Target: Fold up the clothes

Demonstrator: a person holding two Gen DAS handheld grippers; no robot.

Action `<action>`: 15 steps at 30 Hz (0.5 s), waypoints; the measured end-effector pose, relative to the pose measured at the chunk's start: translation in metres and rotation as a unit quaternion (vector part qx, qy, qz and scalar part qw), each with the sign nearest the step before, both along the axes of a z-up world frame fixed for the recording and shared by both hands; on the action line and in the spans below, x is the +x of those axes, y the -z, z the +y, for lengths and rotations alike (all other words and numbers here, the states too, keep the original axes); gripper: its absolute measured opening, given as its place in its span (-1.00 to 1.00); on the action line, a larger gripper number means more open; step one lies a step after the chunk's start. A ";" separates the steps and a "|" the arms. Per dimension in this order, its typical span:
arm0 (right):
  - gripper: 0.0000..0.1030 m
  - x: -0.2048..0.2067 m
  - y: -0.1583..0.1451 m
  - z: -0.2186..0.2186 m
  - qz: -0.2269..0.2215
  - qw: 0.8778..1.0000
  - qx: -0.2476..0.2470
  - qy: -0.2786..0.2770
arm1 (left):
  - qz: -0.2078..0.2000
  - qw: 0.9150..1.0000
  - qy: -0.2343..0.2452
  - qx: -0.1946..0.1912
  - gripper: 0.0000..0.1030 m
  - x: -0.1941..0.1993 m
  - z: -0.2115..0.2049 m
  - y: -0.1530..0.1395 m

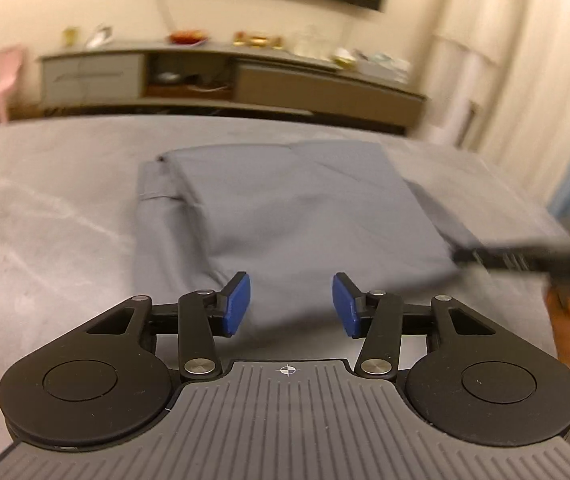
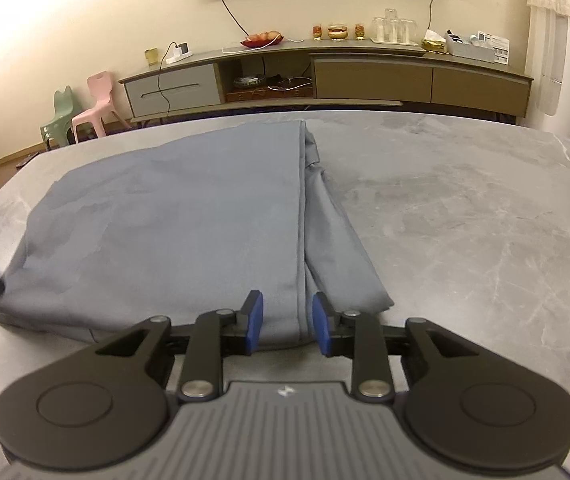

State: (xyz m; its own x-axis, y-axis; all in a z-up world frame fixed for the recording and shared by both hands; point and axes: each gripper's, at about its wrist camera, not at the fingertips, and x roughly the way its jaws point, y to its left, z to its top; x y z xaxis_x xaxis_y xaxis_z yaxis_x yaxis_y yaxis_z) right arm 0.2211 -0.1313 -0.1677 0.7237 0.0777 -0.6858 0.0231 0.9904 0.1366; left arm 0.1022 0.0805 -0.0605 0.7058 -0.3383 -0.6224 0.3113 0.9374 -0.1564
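Lying folded on the grey table (image 2: pixel 465 208), near its front edge, with a loose flap trailing along the right side: grey garment (image 2: pixel 173 220). Hovered just above its near hem with jaws partly apart and nothing pinched: left gripper (image 1: pixel 291 306). Straddled the near-right fold seam, jaws parted narrowly, pads apparently not pressing the cloth: right gripper (image 2: pixel 287 318). Judged as a release following a fold. Best done by lifting both clear without snagging the hem, then tucking the trailing flap under and smoothing the top layer flat.
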 end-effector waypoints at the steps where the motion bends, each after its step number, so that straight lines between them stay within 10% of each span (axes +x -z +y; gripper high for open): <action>1: -0.40 -0.001 -0.001 0.001 0.000 1.000 0.001 0.000 | -0.006 1.000 0.013 0.005 -0.21 -0.008 -0.005 -0.002; 15: -0.23 -0.002 0.000 0.007 0.006 1.000 -0.009 -0.024 | 0.001 0.995 -0.004 0.098 -0.04 0.032 -0.043 0.026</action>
State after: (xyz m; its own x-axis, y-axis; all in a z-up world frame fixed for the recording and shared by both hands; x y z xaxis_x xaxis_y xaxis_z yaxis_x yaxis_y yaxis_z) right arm 0.2193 -0.1241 -0.1679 0.7105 0.0999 -0.6966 -0.0225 0.9926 0.1194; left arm 0.1339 0.0376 -0.0861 0.7068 -0.2058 -0.6768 0.3043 0.9522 0.0282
